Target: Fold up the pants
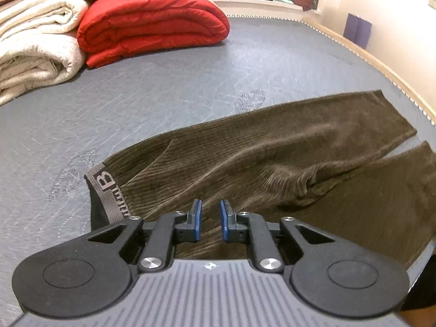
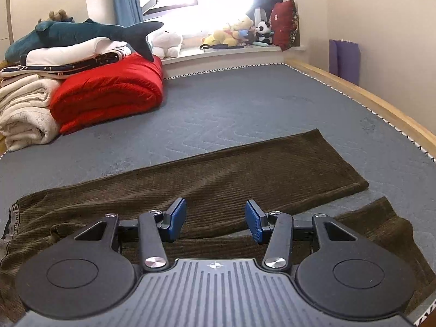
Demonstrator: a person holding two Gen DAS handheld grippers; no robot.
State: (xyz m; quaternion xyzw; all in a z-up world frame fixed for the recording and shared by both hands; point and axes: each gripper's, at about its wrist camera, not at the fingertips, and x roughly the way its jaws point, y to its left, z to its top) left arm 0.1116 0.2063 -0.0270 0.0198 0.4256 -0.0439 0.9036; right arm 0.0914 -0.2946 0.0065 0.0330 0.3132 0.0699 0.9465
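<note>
Surroundings: red quilt (image 2: 109,92) and cream blankets (image 2: 24,114) beyond corduroy pants (image 2: 245,169).
Count: one pants, two legs.
Fingers: left gripper (image 1: 211,219) narrow gap, right gripper (image 2: 215,220) wide apart, both grasping nothing.

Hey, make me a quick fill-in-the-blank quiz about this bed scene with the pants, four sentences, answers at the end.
1. The brown pants lie spread on a bed with a ____ mattress cover.
2. The folded quilt beside the cream blankets is coloured ____.
3. The plush toy lying on top of the bedding pile is a ____.
4. The large letter on the pants' grey waistband is ____.

Missing words: grey; red; shark; B
</note>
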